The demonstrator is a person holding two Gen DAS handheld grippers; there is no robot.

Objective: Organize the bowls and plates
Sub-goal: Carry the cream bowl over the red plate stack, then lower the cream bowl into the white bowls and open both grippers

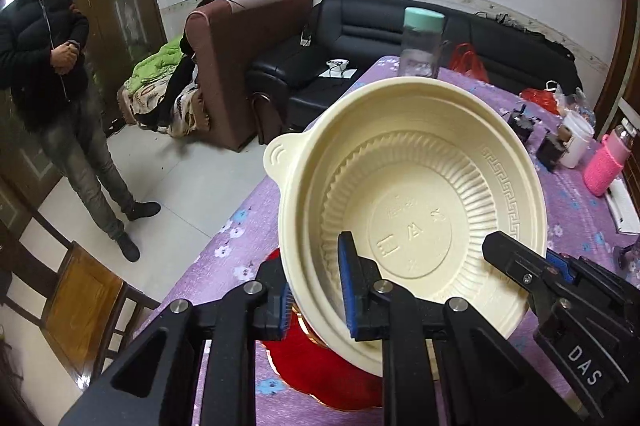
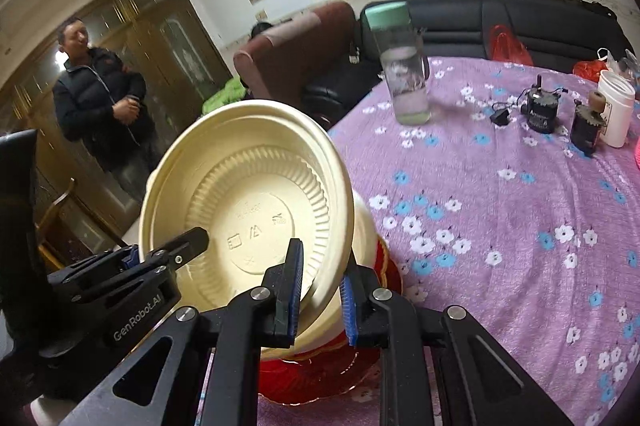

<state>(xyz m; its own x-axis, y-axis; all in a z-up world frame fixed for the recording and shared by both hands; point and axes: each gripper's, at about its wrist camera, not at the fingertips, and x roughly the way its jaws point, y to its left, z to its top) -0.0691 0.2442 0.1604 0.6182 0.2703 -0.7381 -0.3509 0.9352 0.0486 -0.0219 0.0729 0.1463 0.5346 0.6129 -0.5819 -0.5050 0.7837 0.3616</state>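
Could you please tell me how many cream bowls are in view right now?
2: one cream bowl held tilted by both grippers, another behind it over the red plate. More may be nested unseen.

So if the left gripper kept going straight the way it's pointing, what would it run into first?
The left gripper is already shut on the cream bowl wall, so the bowl moves with it; beyond, probably the purple tablecloth, though depth is unclear.

Left gripper (image 1: pixel 316 294): matte black linkage arms with triangular cut-outs, silver round pivot pins, ribbed blue pads (image 1: pixel 347 290) on the inner finger faces. Right gripper (image 2: pixel 320 300): same black build, silver pins, blue ribbed pads (image 2: pixel 295 290). White lettering "DAS" and "GenRobot.AI" on the black bodies; small silver screws near the fingertips.
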